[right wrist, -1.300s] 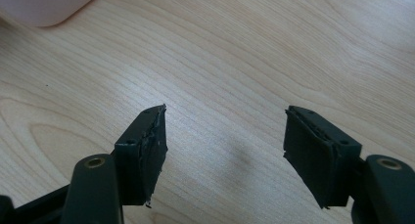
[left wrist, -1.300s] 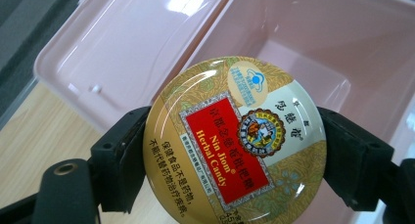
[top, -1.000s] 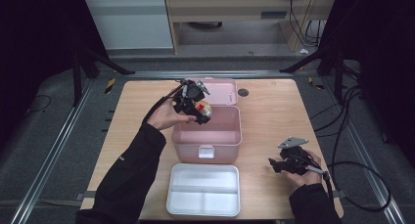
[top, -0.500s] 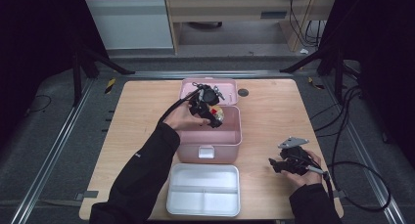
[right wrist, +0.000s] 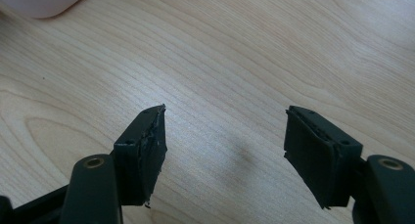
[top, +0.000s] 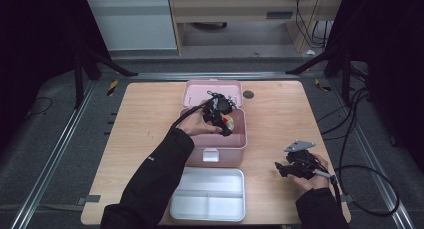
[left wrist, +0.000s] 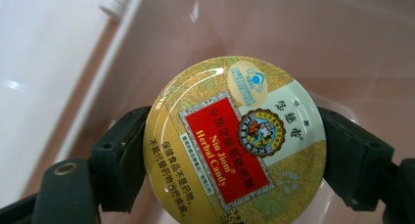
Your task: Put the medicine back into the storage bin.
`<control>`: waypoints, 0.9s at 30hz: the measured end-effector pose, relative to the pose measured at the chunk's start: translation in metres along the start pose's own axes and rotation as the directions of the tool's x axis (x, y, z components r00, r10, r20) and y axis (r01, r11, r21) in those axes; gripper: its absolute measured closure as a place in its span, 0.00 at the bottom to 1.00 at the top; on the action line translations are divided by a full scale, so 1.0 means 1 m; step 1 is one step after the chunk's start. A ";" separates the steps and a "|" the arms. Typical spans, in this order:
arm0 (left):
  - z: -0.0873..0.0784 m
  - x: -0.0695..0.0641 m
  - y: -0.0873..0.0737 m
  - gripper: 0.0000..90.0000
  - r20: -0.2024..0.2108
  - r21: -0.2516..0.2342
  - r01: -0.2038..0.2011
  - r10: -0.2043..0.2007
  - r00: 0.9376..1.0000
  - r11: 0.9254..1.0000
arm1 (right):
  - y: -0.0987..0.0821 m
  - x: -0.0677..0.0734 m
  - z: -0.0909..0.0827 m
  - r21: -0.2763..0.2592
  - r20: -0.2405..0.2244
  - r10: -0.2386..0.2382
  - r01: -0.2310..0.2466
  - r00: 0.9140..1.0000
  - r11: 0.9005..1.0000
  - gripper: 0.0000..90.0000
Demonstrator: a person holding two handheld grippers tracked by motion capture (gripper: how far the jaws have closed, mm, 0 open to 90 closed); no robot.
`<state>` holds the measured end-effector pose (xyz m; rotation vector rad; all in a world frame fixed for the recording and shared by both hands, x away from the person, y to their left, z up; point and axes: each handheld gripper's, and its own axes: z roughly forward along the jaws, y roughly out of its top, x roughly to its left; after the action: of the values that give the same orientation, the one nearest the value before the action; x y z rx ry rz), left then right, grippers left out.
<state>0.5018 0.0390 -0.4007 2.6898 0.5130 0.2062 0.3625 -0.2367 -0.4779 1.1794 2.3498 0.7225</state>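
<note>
A round gold candy tin [left wrist: 235, 141] with a red label sits between the two black jaws of my left gripper [left wrist: 235, 155], which is shut on its rim. In the high view that left gripper [top: 225, 124] holds the tin [top: 228, 122] inside the open pink box [top: 216, 146], whose lid [top: 212, 89] stands back behind it. My right gripper [top: 280, 170] hovers low over the wood table [top: 145, 119] at the right front. Its jaws [right wrist: 225, 145] stand open with bare wood between them.
A white divided tray [top: 208, 194] lies at the table's front edge, just before the pink box. A small dark round spot [top: 248, 94] sits on the table right of the lid. Black cables trail off the right side.
My left gripper has carried the tin rightward and down, from above the box's left rear corner into the box. The right gripper has stayed put.
</note>
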 end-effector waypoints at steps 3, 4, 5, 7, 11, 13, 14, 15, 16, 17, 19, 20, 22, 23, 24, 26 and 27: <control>0.004 -0.001 0.001 0.22 0.004 -0.003 -0.010 0.010 1.000 1.000 | 0.000 0.000 0.000 0.000 -0.001 0.000 0.000 1.000 1.000 0.36; 0.006 -0.002 0.001 0.22 0.010 0.000 -0.010 0.010 1.000 1.000 | 0.000 0.000 0.000 0.000 -0.002 0.000 0.000 1.000 1.000 0.36; 0.008 -0.003 0.001 0.22 0.012 -0.004 -0.015 0.015 1.000 1.000 | 0.000 0.000 0.000 0.000 -0.001 -0.002 0.002 1.000 1.000 0.36; 0.009 -0.004 0.001 0.22 0.015 0.000 -0.017 0.017 1.000 1.000 | 0.000 0.000 0.000 0.000 -0.002 -0.002 0.002 1.000 1.000 0.35; 0.013 -0.005 0.001 0.22 0.026 -0.005 -0.017 0.017 1.000 1.000 | 0.000 0.000 0.000 0.000 -0.001 -0.003 0.003 1.000 1.000 0.35; 0.015 -0.005 0.000 0.22 0.027 0.005 -0.021 0.020 0.999 1.000 | 0.000 0.000 0.001 0.000 -0.002 -0.003 0.003 1.000 1.000 0.34; 0.016 -0.005 0.000 0.22 0.027 0.010 -0.021 0.021 0.999 1.000 | 0.000 0.000 0.001 0.000 -0.002 -0.004 0.004 1.000 1.000 0.34; 0.016 -0.005 -0.001 0.22 0.030 0.012 -0.022 0.021 0.999 1.000 | 0.000 0.001 0.001 0.001 -0.004 -0.003 0.003 1.000 1.000 0.32; 0.017 -0.005 -0.001 0.22 0.034 0.011 -0.020 0.020 0.999 1.000 | 0.000 0.001 0.001 0.001 -0.003 -0.001 0.001 1.000 1.000 0.32; 0.017 -0.005 -0.001 0.22 0.031 0.011 -0.019 0.019 0.999 1.000 | 0.000 0.001 0.001 0.000 -0.003 -0.003 0.003 1.000 1.000 0.32; 0.017 -0.004 -0.001 0.22 0.030 0.012 -0.018 0.017 0.999 1.000 | 0.000 0.001 0.001 0.000 -0.003 -0.002 0.002 1.000 1.000 0.31; 0.017 -0.004 -0.001 0.22 0.029 0.011 -0.014 0.014 0.999 1.000 | 0.000 0.001 0.001 0.000 -0.004 -0.002 0.002 1.000 1.000 0.31; 0.017 -0.003 -0.001 0.22 0.025 0.013 -0.010 0.010 1.000 1.000 | 0.000 0.001 0.001 -0.001 -0.004 -0.001 0.001 1.000 1.000 0.31; 0.017 -0.003 -0.001 0.22 0.019 0.014 -0.009 0.009 1.000 1.000 | 0.001 0.001 0.001 0.000 -0.005 -0.002 0.002 1.000 1.000 0.31; 0.017 -0.003 -0.001 0.22 0.019 0.016 -0.008 0.008 1.000 1.000 | 0.001 0.001 0.001 0.000 -0.004 -0.002 0.002 1.000 1.000 0.31; 0.016 -0.003 -0.001 0.20 0.023 0.016 -0.003 0.003 1.000 1.000 | 0.001 0.001 0.001 0.001 -0.005 -0.001 0.001 1.000 1.000 0.31; 0.015 -0.002 -0.002 0.20 0.024 0.013 0.001 -0.001 1.000 1.000 | 0.001 0.001 0.000 0.001 -0.004 0.000 0.000 1.000 1.000 0.30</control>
<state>0.5025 0.0341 -0.4155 2.7009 0.5103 0.1706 0.3628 -0.2356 -0.4779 1.1797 2.3537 0.7253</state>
